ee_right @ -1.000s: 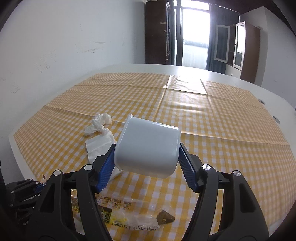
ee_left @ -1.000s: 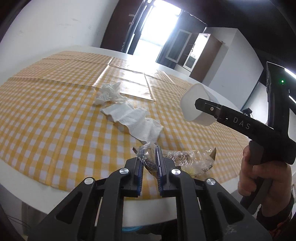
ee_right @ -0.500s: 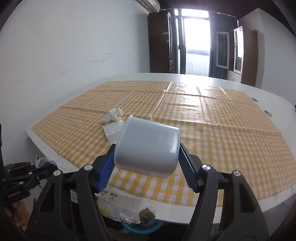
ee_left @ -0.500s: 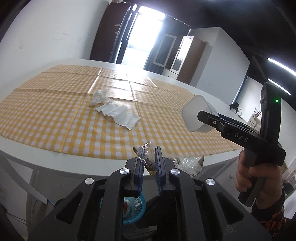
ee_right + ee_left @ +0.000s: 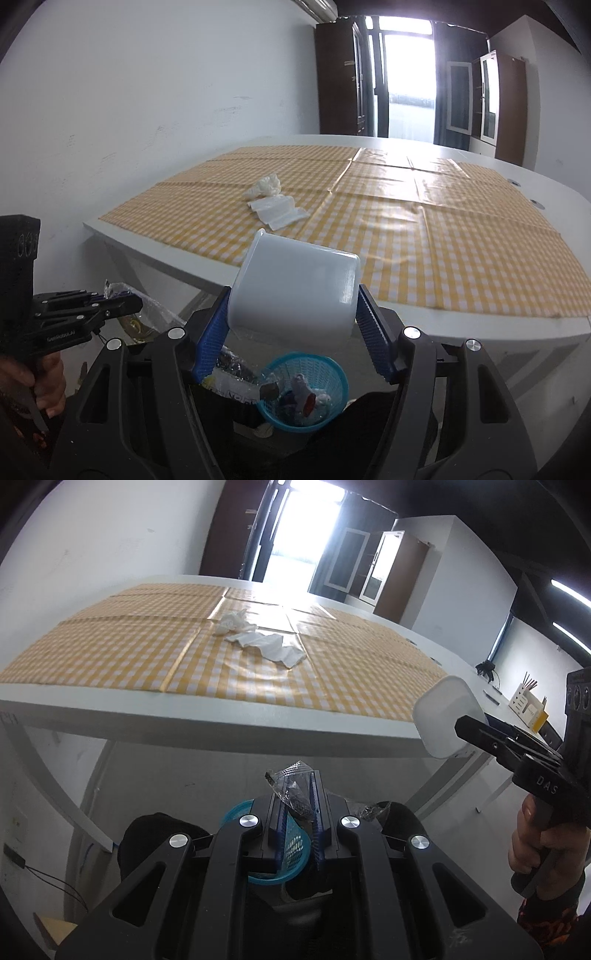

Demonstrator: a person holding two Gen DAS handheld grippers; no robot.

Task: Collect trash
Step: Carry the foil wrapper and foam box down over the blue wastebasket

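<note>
The left hand-held gripper [image 5: 297, 805] is clamped tight on a crinkled clear plastic wrapper [image 5: 291, 788], low in the left wrist view, and the right hand-held gripper [image 5: 295, 314] is clamped around a white plastic cup [image 5: 295, 286] lying on its side between the blue pads. Both hang off the near edge of the tabletop [image 5: 177, 264], above a small blue mesh waste basket [image 5: 304, 391] on the floor, at the bottom centre of the right wrist view. The basket's mouth looks narrow, so a release made off-centre would likely drop the light wrapper beside it, and the cup could strike the rim and bounce out or tip the basket. In the left wrist view the basket is mostly hidden behind the gripper body, making aim harder. A crumpled white tissue [image 5: 266, 184] and a flat white napkin [image 5: 279, 208] lie on the yellow checked cloth. The basket's contents are too jumbled to identify, and how full it is I cannot tell.
</note>
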